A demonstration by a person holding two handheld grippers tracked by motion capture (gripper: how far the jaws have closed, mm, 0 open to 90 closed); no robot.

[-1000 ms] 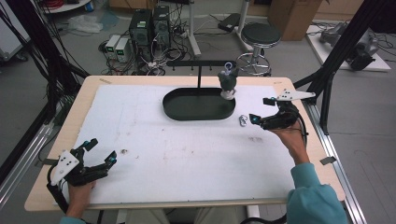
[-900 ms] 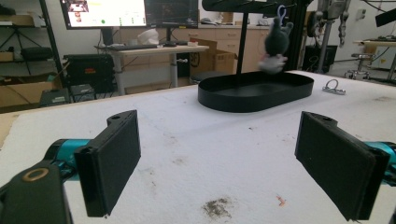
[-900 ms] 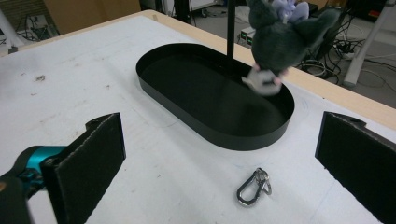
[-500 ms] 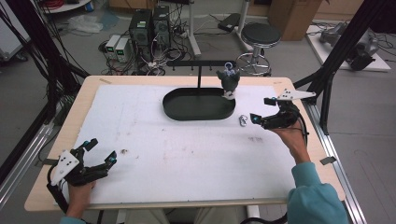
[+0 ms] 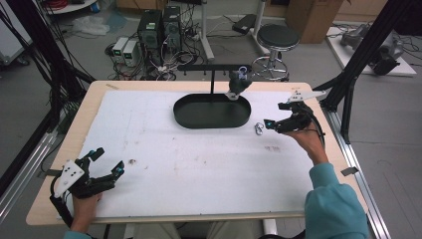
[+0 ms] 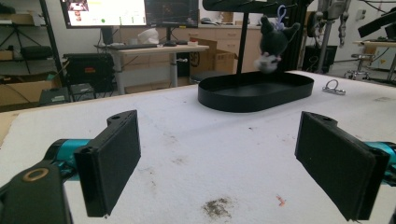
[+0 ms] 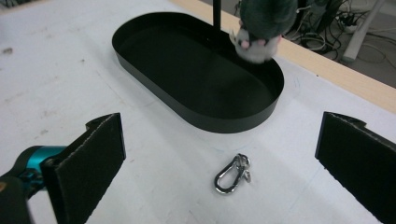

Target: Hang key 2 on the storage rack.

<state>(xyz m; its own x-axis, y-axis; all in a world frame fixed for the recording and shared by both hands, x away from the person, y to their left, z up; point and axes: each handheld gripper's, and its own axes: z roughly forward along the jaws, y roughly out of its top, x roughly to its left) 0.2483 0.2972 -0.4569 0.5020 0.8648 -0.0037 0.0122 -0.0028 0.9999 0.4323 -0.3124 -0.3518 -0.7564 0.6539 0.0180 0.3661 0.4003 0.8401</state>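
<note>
Now the carabiner clip (image 7: 231,174), just beside the black tray (image 7: 140,70), is centred between the right gripper's (image 7: 219,163) wide jaws; a level descent is advised; the left gripper (image 6: 219,163) is held wide too.

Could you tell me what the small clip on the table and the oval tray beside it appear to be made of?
The clip looks like polished metal: silvery, with bright glints along its loop. The oval tray seems to be thin sheet metal, or possibly plastic, in matte black; its low wall is thin and even and shows no shine.

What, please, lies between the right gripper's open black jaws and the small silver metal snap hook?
Nothing: in the right gripper view, bare white table cover separates the right gripper from the silver snap hook.
</note>
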